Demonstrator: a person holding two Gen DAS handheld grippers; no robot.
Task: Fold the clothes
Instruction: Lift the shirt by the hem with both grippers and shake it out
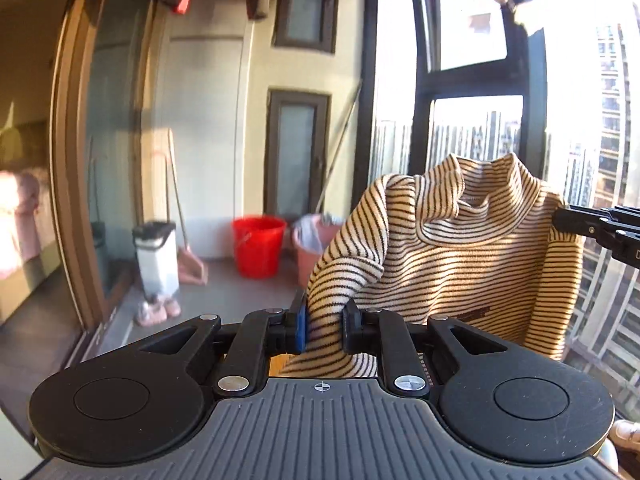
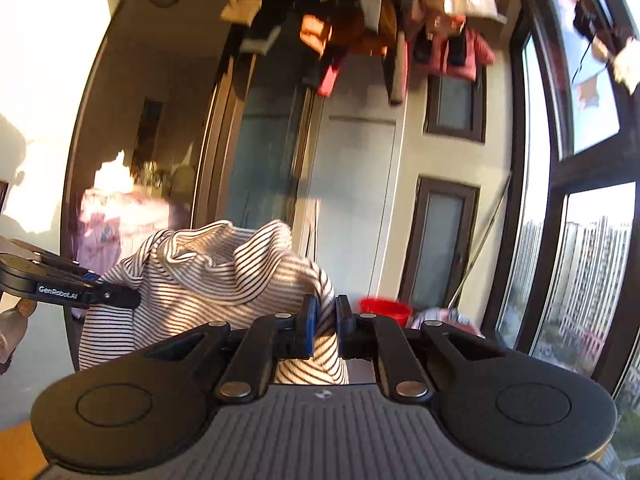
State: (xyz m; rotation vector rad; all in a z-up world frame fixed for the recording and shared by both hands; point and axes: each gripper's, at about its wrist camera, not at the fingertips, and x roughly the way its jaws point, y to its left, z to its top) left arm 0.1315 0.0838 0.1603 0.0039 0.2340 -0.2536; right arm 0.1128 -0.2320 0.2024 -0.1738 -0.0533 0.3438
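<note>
The room is a sunny balcony with tall windows (image 1: 472, 60) on one side and lots of washing (image 2: 360, 12) hanging up high. Down on the floor stand a red bucket (image 1: 259, 246), a pink bucket (image 1: 310, 246) and a white bin (image 1: 157, 256).

The striped top (image 1: 460, 248) is up in the air, in the middle of it all. It hangs between the two grippers and does not lie on anything. Its high collar stands up at the top and the body drops down loose below.

The left gripper (image 1: 324, 326) has its jaws squeezed nearly together on one side of the striped top, with a bunch of cloth pinched between them. The right gripper (image 2: 325, 326) has its jaws pressed tight on the other side, also with cloth in between.

So I think the folding is only at the start. The top is picked up and held by both sides. No fold can be seen in it. It must be spread out flat, then folded over and made neat.
</note>
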